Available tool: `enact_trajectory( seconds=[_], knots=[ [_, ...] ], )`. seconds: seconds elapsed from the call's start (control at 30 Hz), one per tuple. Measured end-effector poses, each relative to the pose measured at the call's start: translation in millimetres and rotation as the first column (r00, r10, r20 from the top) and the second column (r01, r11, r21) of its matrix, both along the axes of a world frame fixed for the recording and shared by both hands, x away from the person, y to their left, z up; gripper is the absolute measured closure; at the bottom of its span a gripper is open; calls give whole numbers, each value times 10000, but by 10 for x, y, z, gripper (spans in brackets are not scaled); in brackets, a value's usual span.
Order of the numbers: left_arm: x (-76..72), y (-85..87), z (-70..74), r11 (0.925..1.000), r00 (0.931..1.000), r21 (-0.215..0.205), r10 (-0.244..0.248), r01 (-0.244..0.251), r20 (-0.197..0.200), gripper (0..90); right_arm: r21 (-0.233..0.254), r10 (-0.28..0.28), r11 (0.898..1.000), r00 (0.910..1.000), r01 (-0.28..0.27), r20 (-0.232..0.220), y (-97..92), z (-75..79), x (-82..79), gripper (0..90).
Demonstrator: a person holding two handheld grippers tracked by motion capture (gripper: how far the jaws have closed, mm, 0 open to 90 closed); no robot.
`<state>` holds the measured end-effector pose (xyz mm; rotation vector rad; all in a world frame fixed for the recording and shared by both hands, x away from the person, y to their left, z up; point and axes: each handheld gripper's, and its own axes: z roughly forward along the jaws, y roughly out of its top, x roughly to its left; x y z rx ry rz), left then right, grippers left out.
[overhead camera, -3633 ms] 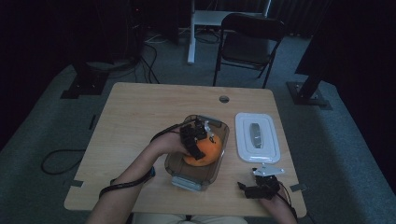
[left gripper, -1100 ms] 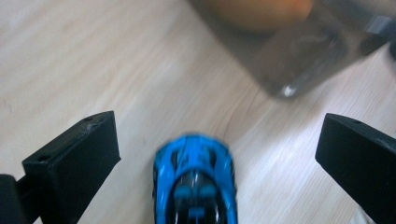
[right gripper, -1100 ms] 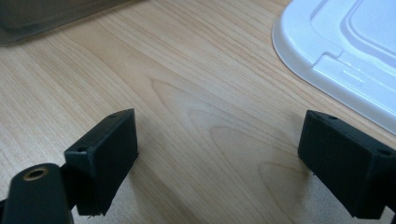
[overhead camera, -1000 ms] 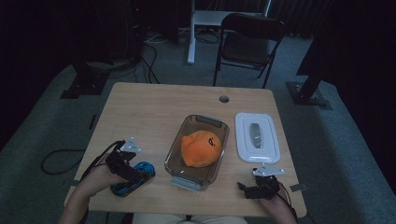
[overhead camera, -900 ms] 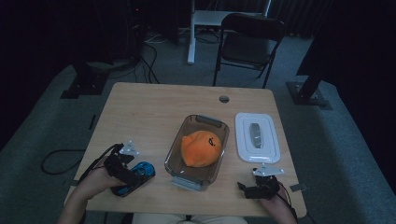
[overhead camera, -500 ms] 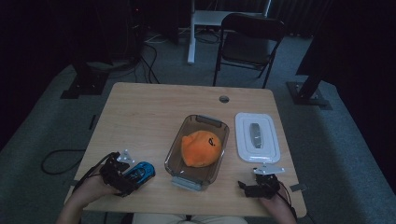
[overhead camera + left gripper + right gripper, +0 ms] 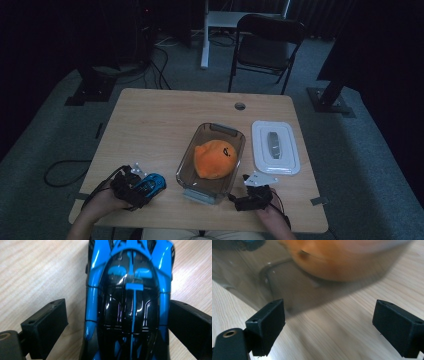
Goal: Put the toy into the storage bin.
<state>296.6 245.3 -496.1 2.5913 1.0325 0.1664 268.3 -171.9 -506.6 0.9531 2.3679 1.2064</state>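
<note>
On the worktop's (image 7: 165,120) near left corner, the left tool (image 7: 117,322) has just been closing around a blue toy car (image 7: 128,297), one pad still clear, so a firm grip likely comes before lifting.

Each forearm was bare, with no sleeve in sight, as seen in the high view. The left hand-held gripper (image 7: 134,184) was a black, blocky unit topped by a pale grey three-cornered plate, a thin dark cable looping back from it. The right hand-held gripper (image 7: 252,197) matched it: black body, the same grey plate, a black cable trailing behind. Seen along the left gripper view, its jaws were matte black rectangular blocks with small screw holes at the corners. In the right gripper view, a brass-coloured ring was set into the rounded black housing at bottom left.
</note>
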Motion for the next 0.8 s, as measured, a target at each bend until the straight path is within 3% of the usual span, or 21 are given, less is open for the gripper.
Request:
enact_trajectory(
  seconds=[0.33, 0.67, 0.8],
  knots=[
    [-19, -30, -14, 9994, 9999, 344, 48, -54, 148, 71, 15, 43, 10000, 10000, -43, -65, 216, 2, 26, 107],
    [-14, -76, 3, 10000, 9988, -9, 80, -80, 474, 162, 351, -236, 9991, 9995, 229, 211, 505, 5, 16, 107],
    [-21, -123, 25, 10000, 9989, -20, -7, 8, 470, 250, 305, -259, 9992, 9992, 250, 290, 566, 13, 27, 107]
  ],
)
